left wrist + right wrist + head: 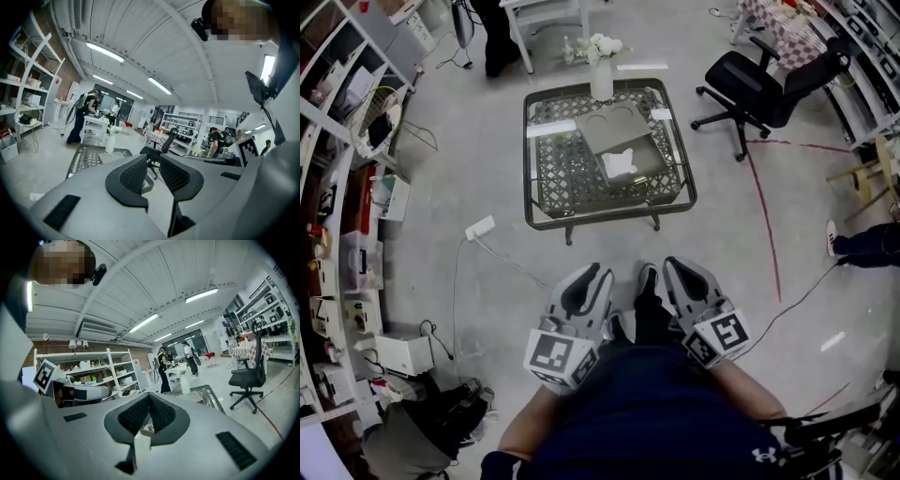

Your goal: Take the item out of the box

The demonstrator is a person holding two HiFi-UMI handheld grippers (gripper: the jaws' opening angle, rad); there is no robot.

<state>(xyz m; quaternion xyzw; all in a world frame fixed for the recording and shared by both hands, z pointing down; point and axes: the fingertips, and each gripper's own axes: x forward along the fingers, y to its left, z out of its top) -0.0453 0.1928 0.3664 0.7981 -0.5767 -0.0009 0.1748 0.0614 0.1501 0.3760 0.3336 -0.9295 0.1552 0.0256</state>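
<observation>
One lattice table [558, 183], one box [623, 131] on it, one white item [619, 164] in the box, one vase [601, 82] at the table's far edge, one office chair [759, 84] to the table's right

Bare floor lies open up to the table [528, 159], a power strip [479, 228] near left, an office chair [759, 80] far right, the box [649, 159] filling the tabletop's middle.

left tool [153, 162]: jaws slightly apart, empty | table [78, 160] with vase [110, 141] ahead

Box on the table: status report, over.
Left gripper open, empty; right gripper shut, empty. Both short of table. Box open, white item inside. Power strip on floor left of path.
</observation>
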